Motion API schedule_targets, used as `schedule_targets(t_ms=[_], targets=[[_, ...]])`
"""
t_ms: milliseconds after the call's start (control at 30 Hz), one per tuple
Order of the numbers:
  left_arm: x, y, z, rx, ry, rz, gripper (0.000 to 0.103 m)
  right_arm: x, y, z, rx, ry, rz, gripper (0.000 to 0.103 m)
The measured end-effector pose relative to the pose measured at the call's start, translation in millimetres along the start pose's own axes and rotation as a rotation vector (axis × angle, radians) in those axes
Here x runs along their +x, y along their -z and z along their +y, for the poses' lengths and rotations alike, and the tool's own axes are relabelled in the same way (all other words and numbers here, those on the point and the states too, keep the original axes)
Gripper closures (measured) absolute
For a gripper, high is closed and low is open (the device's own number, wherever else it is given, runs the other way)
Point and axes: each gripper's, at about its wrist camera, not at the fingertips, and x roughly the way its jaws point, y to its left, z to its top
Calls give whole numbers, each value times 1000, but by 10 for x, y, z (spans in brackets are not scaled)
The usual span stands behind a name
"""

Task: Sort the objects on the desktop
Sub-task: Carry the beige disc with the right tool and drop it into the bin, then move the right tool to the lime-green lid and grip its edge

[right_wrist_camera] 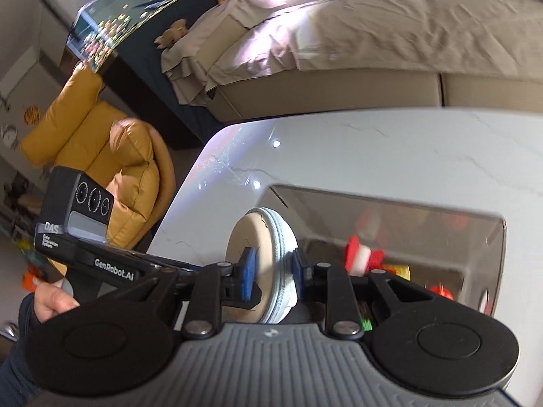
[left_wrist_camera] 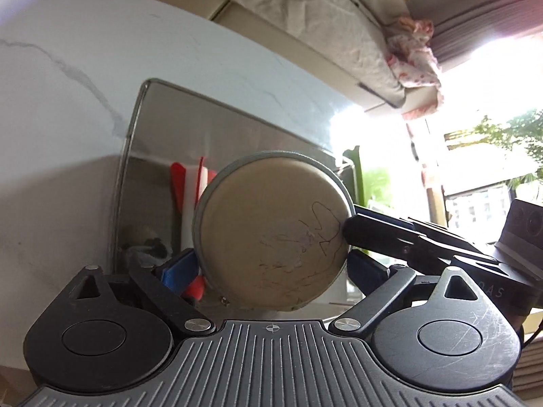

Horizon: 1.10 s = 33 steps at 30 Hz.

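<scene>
A round beige case [left_wrist_camera: 271, 230] with a grey zip rim and pen scribbles hangs in the air over a clear bin. My left gripper [left_wrist_camera: 273, 268] spans its full width, the blue pads [left_wrist_camera: 180, 268] lying against the rim on both sides. My right gripper [right_wrist_camera: 271, 271] is shut across the thickness of the case [right_wrist_camera: 281, 237], one blue pad on each face. In the left wrist view, its black finger [left_wrist_camera: 373, 234] reaches in from the right to the case's edge.
The clear bin [left_wrist_camera: 135, 135] lies on a white marble table [right_wrist_camera: 373, 149] and holds red, white and green toys [right_wrist_camera: 359, 254]. A hand [right_wrist_camera: 51, 302] holds the left tool's housing [right_wrist_camera: 74, 217]. A yellow armchair [right_wrist_camera: 112, 159] and a bed [right_wrist_camera: 339, 34] stand beyond the table.
</scene>
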Motion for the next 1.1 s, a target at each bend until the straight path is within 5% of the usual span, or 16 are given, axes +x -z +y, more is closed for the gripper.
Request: schedule_targets(t_ms=[267,500,733,1100], targets=[[525,-206,33,-14,-191,124,6,453,212,-744,263,-76,44,78],[625,-285,-29,3,-266,125,6,769,229,-1045,307,-64,91,80],[469,-246,-203,35,-306,103,6,608,245,-990,270,-41,68,75],[425,31,-1343,331,-346,-50,6,-403,568,-843,84,276,-210,63]])
